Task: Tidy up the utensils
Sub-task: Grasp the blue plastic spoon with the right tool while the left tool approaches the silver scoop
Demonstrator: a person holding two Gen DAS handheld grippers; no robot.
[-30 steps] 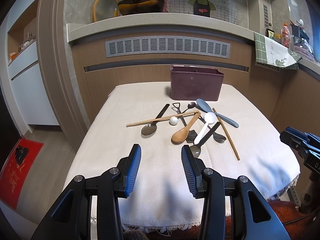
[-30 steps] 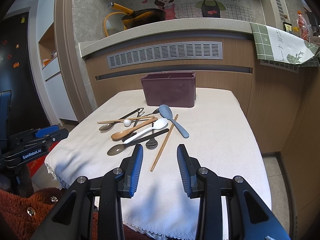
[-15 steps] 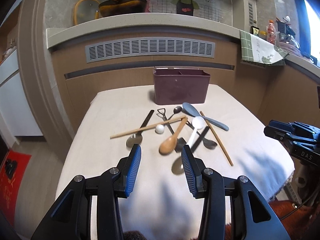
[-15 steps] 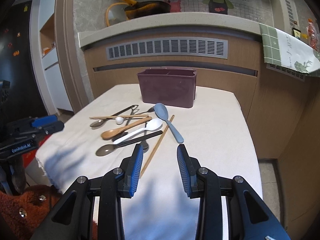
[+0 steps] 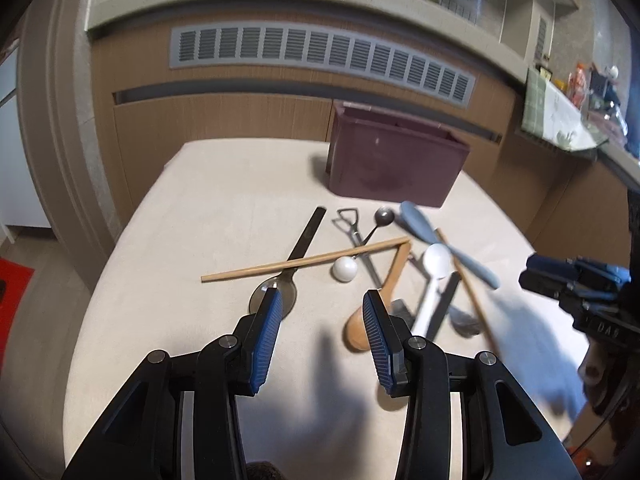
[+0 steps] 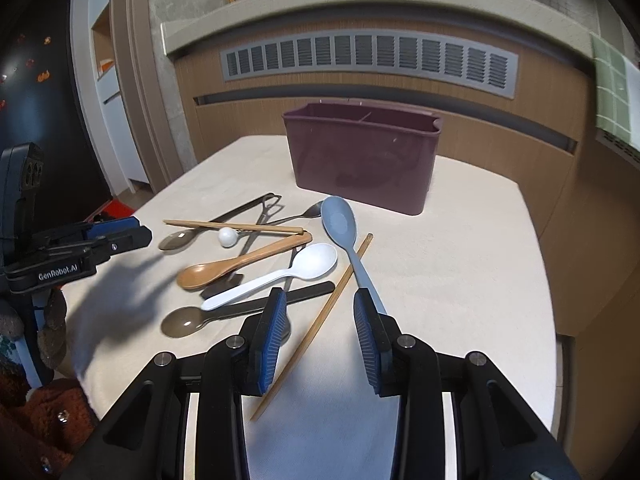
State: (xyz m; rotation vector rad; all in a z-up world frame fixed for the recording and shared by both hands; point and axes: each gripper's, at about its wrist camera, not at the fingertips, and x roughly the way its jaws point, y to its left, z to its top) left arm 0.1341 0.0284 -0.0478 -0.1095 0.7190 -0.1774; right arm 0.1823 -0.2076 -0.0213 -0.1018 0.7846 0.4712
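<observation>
Left wrist view: the left gripper (image 5: pixel 322 304) hangs with jaws wide and nothing between them, above a cloth-covered table (image 5: pixel 208 208); utensils lie scattered ahead, including a wooden spoon (image 5: pixel 384 296), before a maroon holder (image 5: pixel 394 164). Right wrist view: the right gripper (image 6: pixel 320 312), jaws wide and empty, hovers over a chopstick (image 6: pixel 320 324) and grey-blue spoon (image 6: pixel 344 232).
</observation>
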